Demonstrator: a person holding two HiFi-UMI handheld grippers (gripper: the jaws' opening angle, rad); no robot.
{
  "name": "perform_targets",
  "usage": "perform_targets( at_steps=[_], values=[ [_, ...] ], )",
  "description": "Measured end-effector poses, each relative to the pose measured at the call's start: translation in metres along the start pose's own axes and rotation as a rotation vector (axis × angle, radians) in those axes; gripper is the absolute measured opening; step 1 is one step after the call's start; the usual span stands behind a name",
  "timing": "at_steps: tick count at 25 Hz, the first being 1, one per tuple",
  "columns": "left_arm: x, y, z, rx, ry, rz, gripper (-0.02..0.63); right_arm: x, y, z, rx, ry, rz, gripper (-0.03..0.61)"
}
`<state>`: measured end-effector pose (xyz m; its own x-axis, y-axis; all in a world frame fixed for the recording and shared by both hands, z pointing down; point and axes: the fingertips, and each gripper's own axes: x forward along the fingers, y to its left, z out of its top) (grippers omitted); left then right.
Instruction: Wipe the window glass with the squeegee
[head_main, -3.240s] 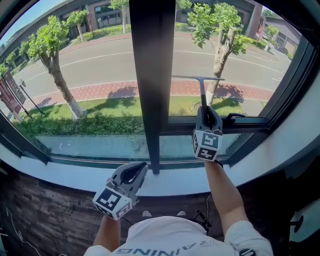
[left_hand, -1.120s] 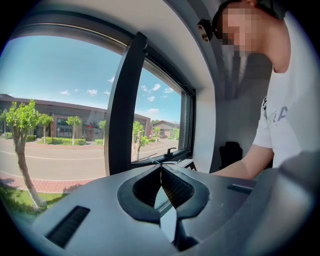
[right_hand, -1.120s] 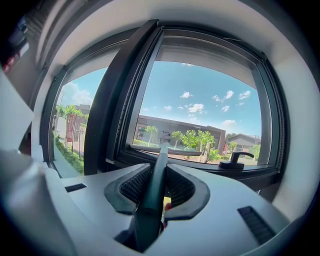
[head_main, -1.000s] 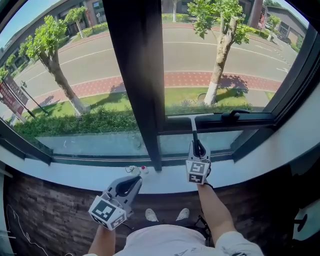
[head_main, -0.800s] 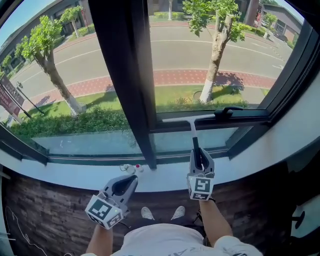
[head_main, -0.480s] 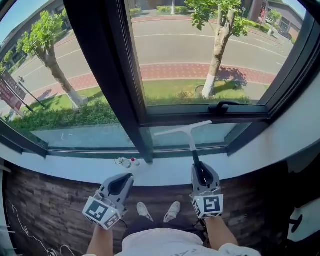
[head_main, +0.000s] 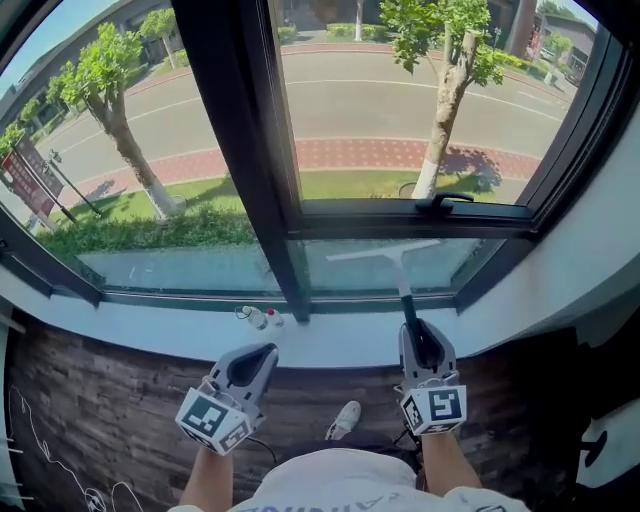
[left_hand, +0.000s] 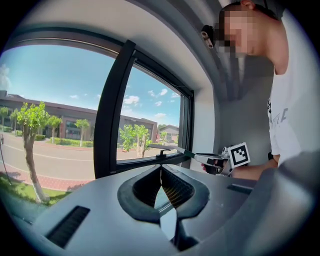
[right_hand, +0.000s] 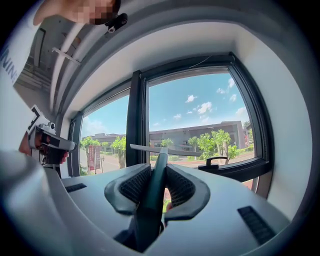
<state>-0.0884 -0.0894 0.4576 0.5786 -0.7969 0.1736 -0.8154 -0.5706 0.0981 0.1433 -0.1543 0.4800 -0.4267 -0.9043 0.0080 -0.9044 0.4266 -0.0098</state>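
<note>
Firstly, right gripper (head_main: 417, 337): clamped on the dark handle of the squeegee; in the right gripper view (right_hand: 152, 177) both ribbed pads press against the handle from either side.
Squeegee (head_main: 403, 282): its handle runs up and away from the right jaws, and its pale blade lies crosswise at the top, slightly tilted, in front of the low pane under the horizontal bar of the frame. Whether the blade touches the glass cannot be told.
Left gripper (head_main: 262, 355): jaws together with nothing between them, the tips meeting in the left gripper view (left_hand: 161, 170); it is held low and left of the right gripper, well apart from it, above the floor.
Marker cubes: one sits on the near end of each gripper, facing the head camera.
Window sill (head_main: 150, 335): pale, running below the frame in front of both grippers; a few small objects (head_main: 256, 317) lie on it near the foot of the upright post, too small to name.
Window frame (head_main: 235, 130): dark, with a thick upright post left of the squeegee and a horizontal bar above the blade.
Window handle (head_main: 440, 202): dark, sitting on that horizontal bar, above and just right of the blade.
Window glass (head_main: 380, 110): large pane right of the post, clear and sunlit.
Floor (head_main: 90, 420): dark wood planks below the sill.
Outside: a road, a red paved strip, grass and trees (head_main: 110, 90).
</note>
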Motion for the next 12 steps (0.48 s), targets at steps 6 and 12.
perform_targets(
  at_steps=[6, 12],
  values=[
    [-0.063, -0.037, -0.013, -0.022, -0.031, 0.024, 0.017, -0.062, 0.03, 0.033, -0.004, -0.018, 0.01, 0.1],
    [-0.113, -0.087, -0.031, -0.008, -0.035, 0.046, 0.017, -0.13, 0.043, 0.047, -0.014, -0.001, 0.013, 0.1]
  ],
)
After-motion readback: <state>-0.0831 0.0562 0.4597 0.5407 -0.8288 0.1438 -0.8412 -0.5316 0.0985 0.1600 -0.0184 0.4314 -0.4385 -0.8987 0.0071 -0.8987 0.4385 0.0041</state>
